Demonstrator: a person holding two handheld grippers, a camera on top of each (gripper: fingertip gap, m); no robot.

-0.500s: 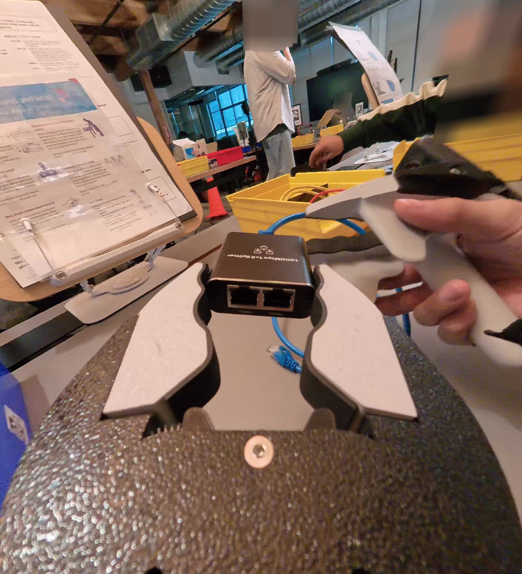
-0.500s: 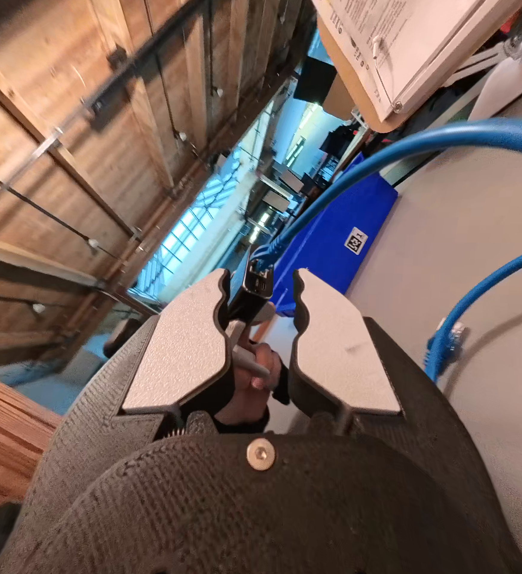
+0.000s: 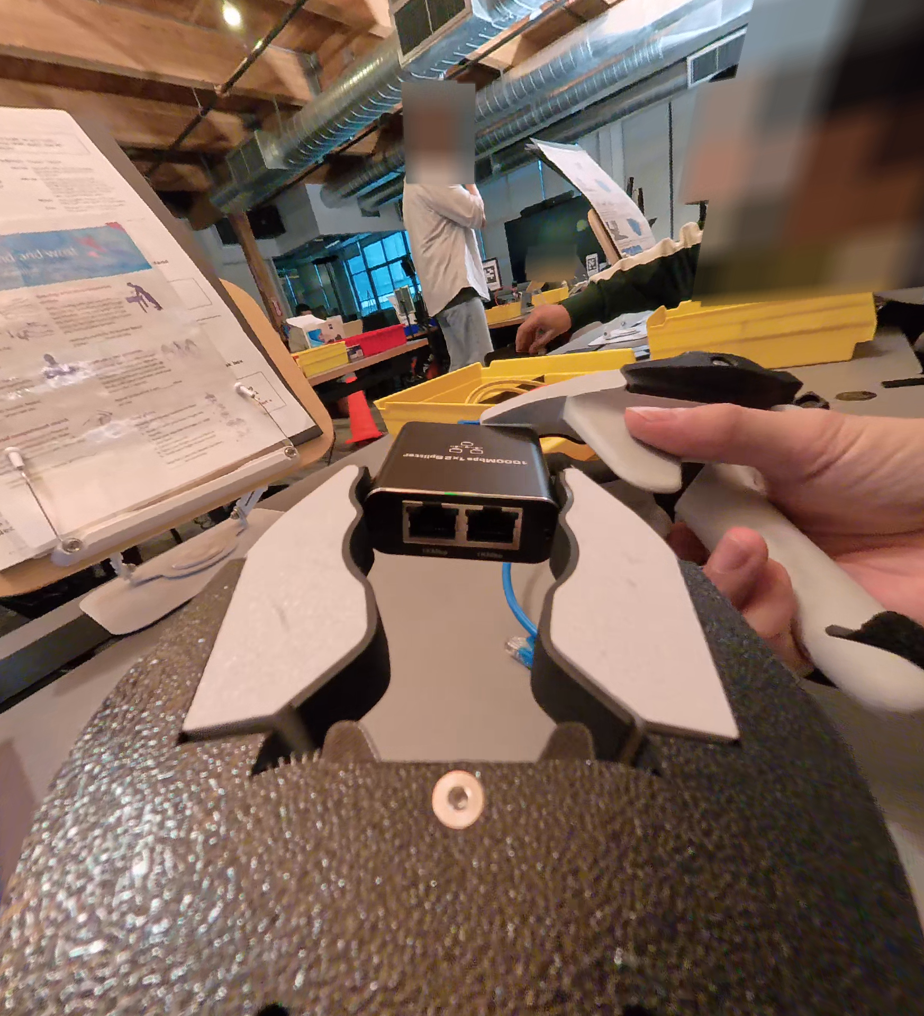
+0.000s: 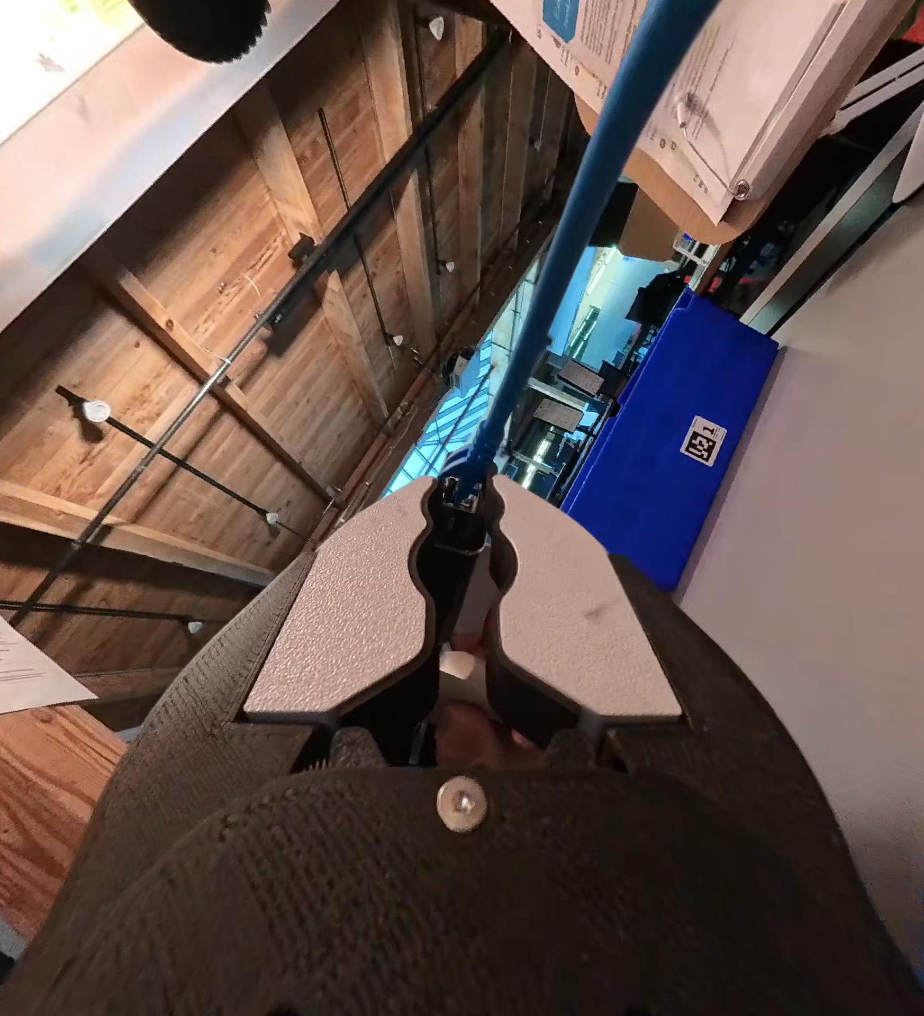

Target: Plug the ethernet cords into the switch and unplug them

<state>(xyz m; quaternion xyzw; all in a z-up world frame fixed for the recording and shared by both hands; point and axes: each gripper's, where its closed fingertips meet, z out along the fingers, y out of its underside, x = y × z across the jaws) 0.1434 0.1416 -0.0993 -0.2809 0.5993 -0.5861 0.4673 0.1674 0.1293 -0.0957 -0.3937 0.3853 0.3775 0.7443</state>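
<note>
Document stand (image 3: 91,352) sits at tabletop (image 3: 449,687) left edge. Left gripper (image 3: 460,528) clamps black switch (image 3: 462,489) by its sides, held above the tabletop, both front ports empty. Loose blue ethernet cord (image 3: 520,632) plug lies on tabletop below it. Right gripper (image 4: 462,517) pinches the switch's rear end, where another blue cord (image 4: 548,264) is plugged in. Hand (image 3: 844,517) holds right gripper's handle.
</note>
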